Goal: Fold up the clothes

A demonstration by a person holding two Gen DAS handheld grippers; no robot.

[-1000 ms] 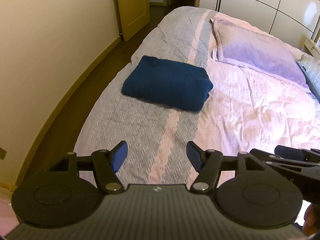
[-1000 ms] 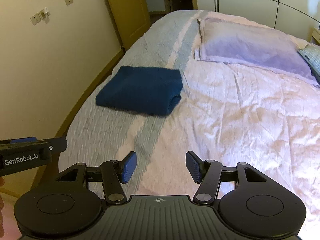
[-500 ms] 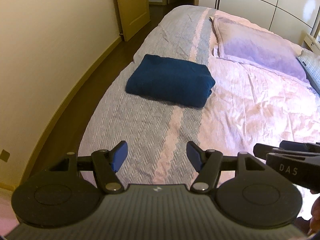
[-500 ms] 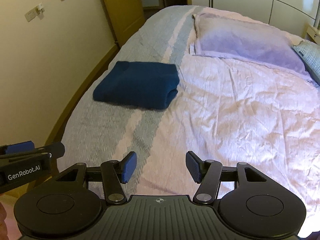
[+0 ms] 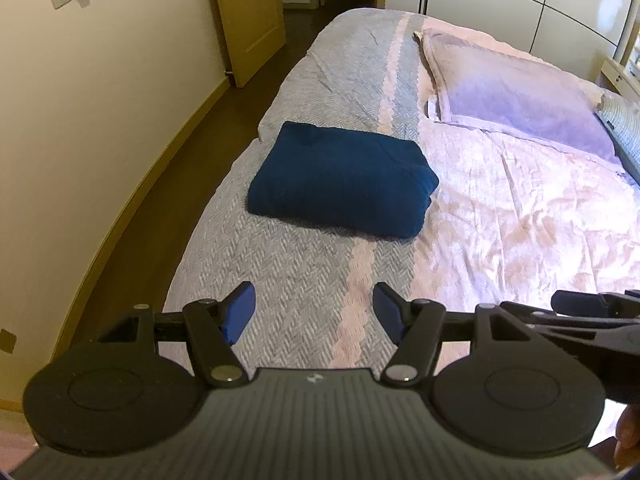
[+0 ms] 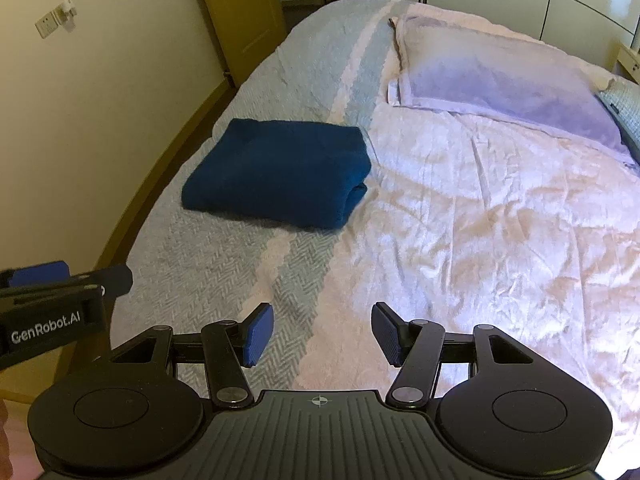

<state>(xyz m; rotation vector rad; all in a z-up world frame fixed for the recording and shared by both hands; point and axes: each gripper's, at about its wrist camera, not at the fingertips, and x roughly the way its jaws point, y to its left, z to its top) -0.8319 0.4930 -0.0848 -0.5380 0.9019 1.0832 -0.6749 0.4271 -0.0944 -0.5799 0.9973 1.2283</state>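
A dark blue garment (image 5: 340, 180) lies folded into a thick rectangle on the grey herringbone strip of the bed (image 5: 304, 272), close to the bed's left edge. In the right wrist view the same folded garment (image 6: 280, 174) sits ahead and to the left. My left gripper (image 5: 314, 310) hovers open over the bedspread, well short of the garment, nothing between its blue pads. My right gripper (image 6: 322, 332) is open too and empty, above the seam between grey strip and pink cover. Each gripper shows at the edge of the other's view.
A lilac pillow (image 5: 516, 108) lies at the bed's head on the crumpled pink cover (image 5: 528, 220). A second patterned pillow (image 5: 624, 124) peeks in at far right. Dark floor (image 5: 160, 184) runs between bed and cream wall; a wooden door (image 5: 248, 16) stands open.
Both grippers have drifted across the bed's foot, and the folded garment and pillow have shifted in both views. Neither gripper's opening has changed.
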